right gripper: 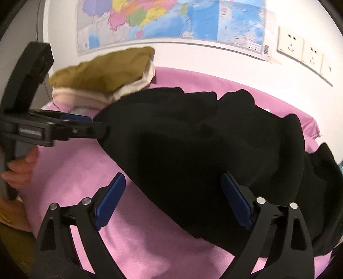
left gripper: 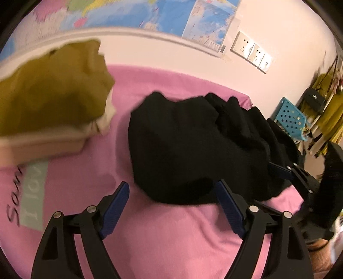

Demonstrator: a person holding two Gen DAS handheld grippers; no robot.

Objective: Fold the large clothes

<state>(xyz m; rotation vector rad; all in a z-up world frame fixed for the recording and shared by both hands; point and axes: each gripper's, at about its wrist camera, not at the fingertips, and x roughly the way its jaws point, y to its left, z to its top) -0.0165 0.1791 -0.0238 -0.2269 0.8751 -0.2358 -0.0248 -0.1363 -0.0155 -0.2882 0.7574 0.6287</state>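
A black garment (left gripper: 193, 146) lies crumpled on a pink cover (left gripper: 150, 236) spread over the worktop, reaching from about the middle toward the right edge, where part of it droops over the side. In the left wrist view the left gripper (left gripper: 172, 208) hovers with its jaws spread wide and nothing between them; the garment's near hem sits just ahead of the fingertips, and the right-hand blue pad (left gripper: 230, 211) overlaps that hem in the picture, though contact cannot be judged. In the right wrist view the right gripper (right gripper: 173, 200) is likewise spread and empty, with the garment (right gripper: 203, 150) lying ahead of it and behind its right finger. The same view shows the left gripper from the side at the garment's left edge, its tips at the cloth.

The garment is matte, soft and thick-looking, bunched into rounded folds with a lumpy far edge. The cover is a smooth, slightly fuzzy fabric carrying a pale printed patch with dark script (left gripper: 32, 193) near its left edge. At the far left corner stands a tan box (left gripper: 42, 146) heaped with an olive-mustard cloth (left gripper: 53, 85) over a cream one. Behind hang a glossy coloured map (right gripper: 171, 19) and white wall sockets (right gripper: 300, 49). A perforated turquoise basket (left gripper: 289, 118) stands beyond the right edge.
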